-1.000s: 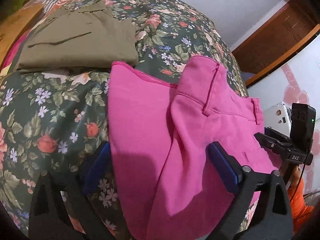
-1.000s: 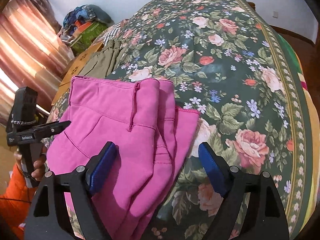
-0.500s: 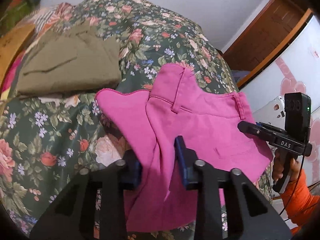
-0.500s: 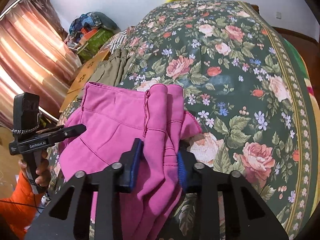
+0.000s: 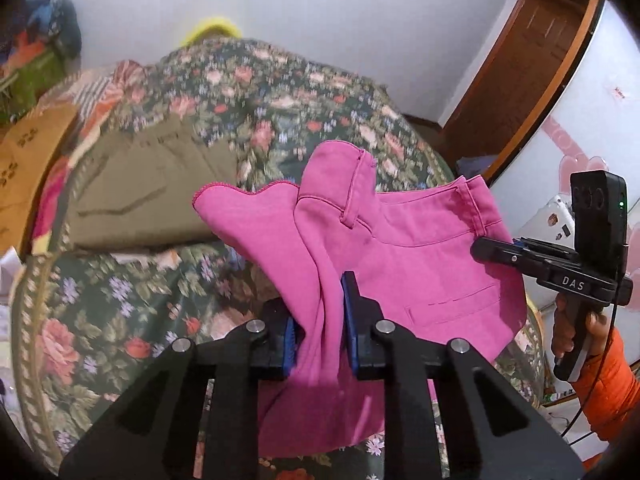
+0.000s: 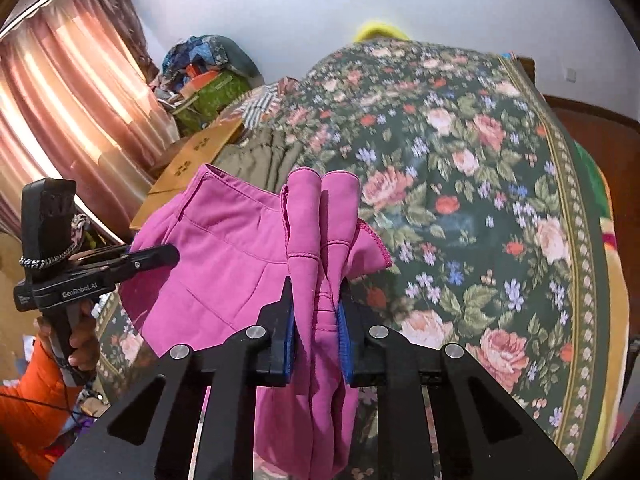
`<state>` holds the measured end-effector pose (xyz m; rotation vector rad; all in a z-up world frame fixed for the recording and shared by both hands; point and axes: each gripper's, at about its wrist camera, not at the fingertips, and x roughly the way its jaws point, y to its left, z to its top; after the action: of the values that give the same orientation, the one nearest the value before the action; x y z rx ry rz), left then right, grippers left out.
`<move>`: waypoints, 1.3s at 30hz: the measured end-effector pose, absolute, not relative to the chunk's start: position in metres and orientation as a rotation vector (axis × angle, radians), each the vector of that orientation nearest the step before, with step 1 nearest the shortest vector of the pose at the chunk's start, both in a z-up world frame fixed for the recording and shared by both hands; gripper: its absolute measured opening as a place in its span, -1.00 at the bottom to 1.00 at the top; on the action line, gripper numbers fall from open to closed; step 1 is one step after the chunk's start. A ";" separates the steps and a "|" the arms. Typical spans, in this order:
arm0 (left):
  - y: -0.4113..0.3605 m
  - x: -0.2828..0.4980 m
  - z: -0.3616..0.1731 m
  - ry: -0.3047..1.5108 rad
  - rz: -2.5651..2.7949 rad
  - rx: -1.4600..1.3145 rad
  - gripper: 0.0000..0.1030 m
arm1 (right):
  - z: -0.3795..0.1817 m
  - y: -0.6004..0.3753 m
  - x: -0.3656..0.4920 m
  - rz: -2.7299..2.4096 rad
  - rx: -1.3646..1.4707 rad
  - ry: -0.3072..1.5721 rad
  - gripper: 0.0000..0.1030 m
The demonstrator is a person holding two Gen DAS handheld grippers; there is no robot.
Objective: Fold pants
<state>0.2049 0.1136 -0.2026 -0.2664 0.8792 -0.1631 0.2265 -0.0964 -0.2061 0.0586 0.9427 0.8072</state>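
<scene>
The folded pink pants (image 5: 404, 248) hang lifted above the floral bedspread (image 5: 120, 312), bunched between both grippers. My left gripper (image 5: 320, 320) is shut on one side of the pink pants, cloth pinched between its blue pads. My right gripper (image 6: 316, 320) is shut on the other side of the pants (image 6: 224, 256). Each gripper shows in the other's view, the right one (image 5: 496, 254) at the pants' right edge and the left one (image 6: 160, 258) at their left edge. The pants' lower part is hidden behind the gripper frames.
Folded olive-green pants (image 5: 152, 192) lie on the bed behind the pink ones. A cardboard box (image 5: 28, 176) sits at the bed's left edge. Pink curtains (image 6: 68, 92) and a pile of clutter (image 6: 208, 72) stand at the left, a wooden door (image 5: 532, 68) at the right.
Both grippers went from open around the pants to shut on them. They then lifted the pants off the bedspread, and both views tilted up toward the wall.
</scene>
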 end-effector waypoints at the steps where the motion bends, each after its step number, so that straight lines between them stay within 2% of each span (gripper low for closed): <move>1: 0.115 0.204 -0.197 0.865 -0.160 -0.264 -0.62 | -0.200 -0.095 0.226 0.813 0.058 0.928 -0.70; 13: 0.168 0.213 -0.139 0.726 -0.086 -0.240 -0.62 | -0.149 -0.049 0.239 0.882 0.022 0.792 -0.70; 20: 0.218 0.234 -0.128 0.695 -0.062 -0.293 -0.62 | -0.130 -0.003 0.261 0.924 0.016 0.742 -0.70; 30: 0.276 0.274 -0.146 0.711 0.008 -0.248 -0.62 | -0.138 0.068 0.305 0.950 -0.011 0.742 -0.70; 39: 0.332 0.314 -0.206 0.792 0.048 -0.299 -0.62 | -0.177 0.122 0.342 0.967 0.002 0.804 -0.70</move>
<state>0.3139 0.3317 -0.2057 -0.2988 0.7915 0.0476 0.3423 0.1222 -0.1771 0.0016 0.8045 0.9669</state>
